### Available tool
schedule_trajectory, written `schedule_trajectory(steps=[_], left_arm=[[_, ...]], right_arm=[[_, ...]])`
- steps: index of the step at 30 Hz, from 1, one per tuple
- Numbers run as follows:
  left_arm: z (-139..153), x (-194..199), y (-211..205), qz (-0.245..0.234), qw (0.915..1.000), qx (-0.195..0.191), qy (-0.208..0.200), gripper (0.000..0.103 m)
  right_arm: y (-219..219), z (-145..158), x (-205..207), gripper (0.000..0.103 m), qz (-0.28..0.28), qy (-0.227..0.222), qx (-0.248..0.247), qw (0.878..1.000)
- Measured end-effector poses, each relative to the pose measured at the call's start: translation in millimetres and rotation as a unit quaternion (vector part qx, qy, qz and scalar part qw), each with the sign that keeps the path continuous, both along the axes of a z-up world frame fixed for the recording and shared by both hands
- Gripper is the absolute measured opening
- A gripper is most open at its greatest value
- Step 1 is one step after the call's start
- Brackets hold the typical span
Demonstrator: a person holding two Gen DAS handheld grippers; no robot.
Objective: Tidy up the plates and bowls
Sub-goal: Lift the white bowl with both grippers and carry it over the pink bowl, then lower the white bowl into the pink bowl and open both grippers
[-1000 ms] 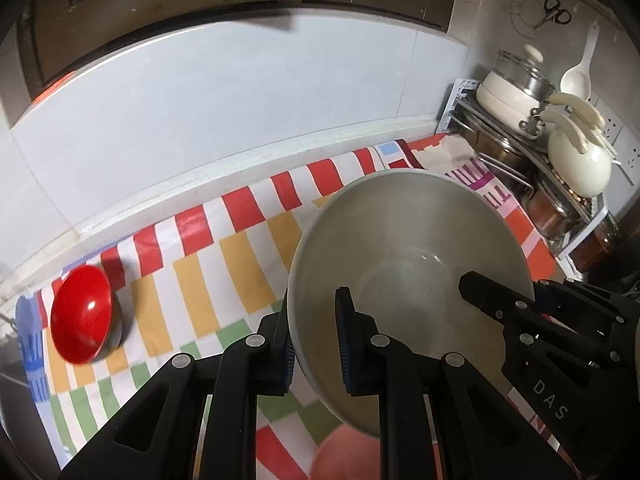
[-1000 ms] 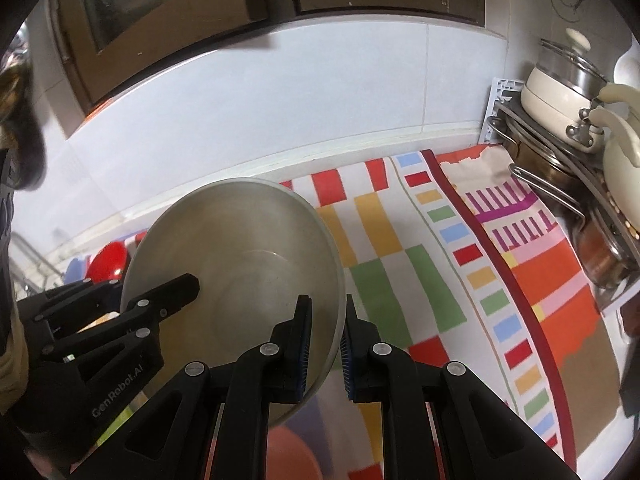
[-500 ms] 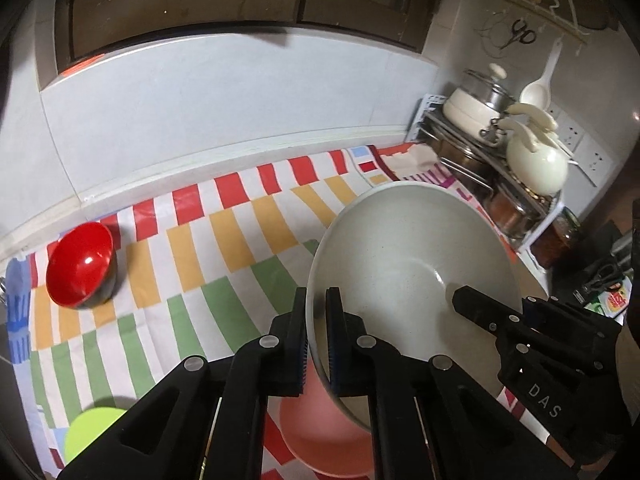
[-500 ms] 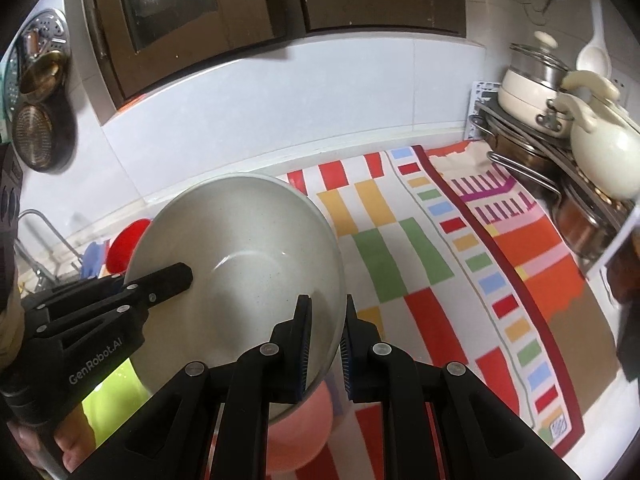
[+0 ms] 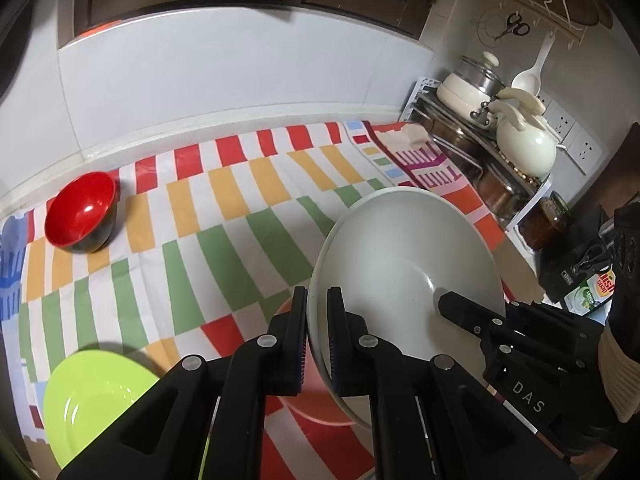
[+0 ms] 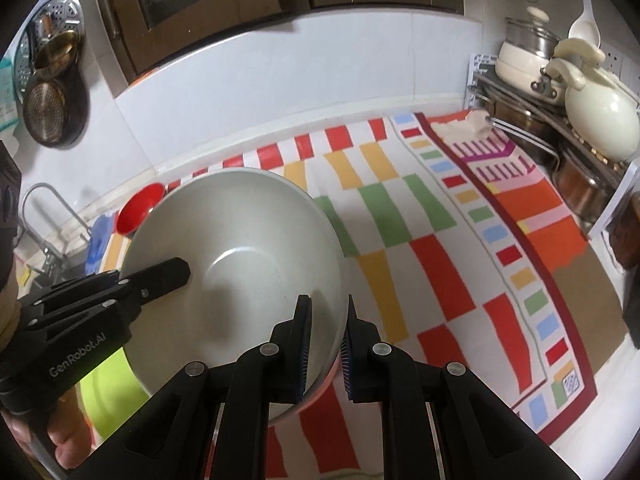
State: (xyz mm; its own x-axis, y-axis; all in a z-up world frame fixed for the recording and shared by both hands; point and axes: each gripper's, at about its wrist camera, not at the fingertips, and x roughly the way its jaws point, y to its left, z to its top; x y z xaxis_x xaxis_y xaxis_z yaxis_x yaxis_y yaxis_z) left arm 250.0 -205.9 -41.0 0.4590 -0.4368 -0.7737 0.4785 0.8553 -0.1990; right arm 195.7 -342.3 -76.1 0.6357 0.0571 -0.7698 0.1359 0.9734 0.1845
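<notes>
I have the left gripper (image 5: pixel 317 334) and right gripper (image 6: pixel 325 344) each pinching opposite rims of the large grey bowl (image 5: pixel 404 264), held above the counter (glazed, slippery, heavy, I judge).

I read "DAS" in pale letters on the right hand-held gripper (image 5: pixel 460 312). "GenRobot.AI" is printed on the left hand-held gripper (image 6: pixel 160 276). The bottle label (image 5: pixel 598 286) at the edge is unreadable.
</notes>
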Motion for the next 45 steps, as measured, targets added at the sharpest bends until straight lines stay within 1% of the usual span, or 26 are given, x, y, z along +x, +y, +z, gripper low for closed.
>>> schedule_trajectory(steps=[12, 17, 24, 29, 32, 34, 35, 36, 37, 38, 40, 43, 45], left_arm=[[-39.3, -0.2, 6.4, 0.019, 0.9987, 0.025, 0.041, 0.011], [-48.9, 2.5, 3.5, 0.023, 0.998, 0.038, 0.044, 0.011], [-58.2, 6.1, 0.5, 0.028, 0.9969, 0.062, 0.039, 0.012], [-67.7, 11.0, 0.0, 0.036, 0.9956, 0.076, 0.041, 0.014], [-71.4, 12.4, 0.0, 0.035, 0.9955, 0.077, 0.042, 0.02], [-72.1, 12.8, 0.3, 0.026, 0.9958, 0.074, 0.047, 0.03], [-72.8, 13.4, -0.1, 0.025, 0.9956, 0.075, 0.052, 0.041], [-73.8, 14.0, 0.6, 0.025, 0.9954, 0.073, 0.058, 0.045], [-73.8, 13.7, 1.1, 0.028, 0.9953, 0.072, 0.059, 0.045], [-73.3, 13.2, 1.8, 0.029, 0.9952, 0.072, 0.059, 0.046], [-71.7, 12.8, 3.4, 0.033, 0.9949, 0.078, 0.055, 0.051], [-63.0, 9.4, 8.4, 0.04, 0.9953, 0.08, 0.037, 0.052], [-54.5, 4.7, 11.3, 0.047, 0.9951, 0.085, 0.014, 0.052]], right_arm=[[4.8, -34.6, 3.2, 0.015, 0.025, 0.046, 0.018, 0.998], [3.9, -45.8, 9.8, 0.015, 0.028, 0.057, 0.024, 0.998], [3.0, -58.4, 16.8, 0.015, 0.031, 0.073, 0.027, 0.997], [4.1, -60.4, 18.7, 0.015, 0.033, 0.07, 0.01, 0.997], [3.2, -64.5, 20.2, 0.015, 0.03, 0.078, 0.013, 0.996], [1.0, -66.5, 21.1, 0.015, 0.025, 0.084, 0.018, 0.996], [0.5, -66.5, 21.3, 0.016, 0.024, 0.083, 0.017, 0.996], [0.4, -65.8, 21.5, 0.017, 0.023, 0.083, 0.014, 0.996], [0.4, -65.1, 21.5, 0.02, 0.021, 0.083, 0.013, 0.996], [0.6, -63.6, 21.3, 0.027, 0.019, 0.082, 0.012, 0.996], [0.7, -60.0, 20.5, 0.034, 0.014, 0.073, 0.006, 0.997], [1.6, -55.3, 19.6, 0.035, 0.009, 0.065, -0.008, 0.998], [0.3, -53.5, 17.9, 0.035, 0.004, 0.06, -0.005, 0.998]])
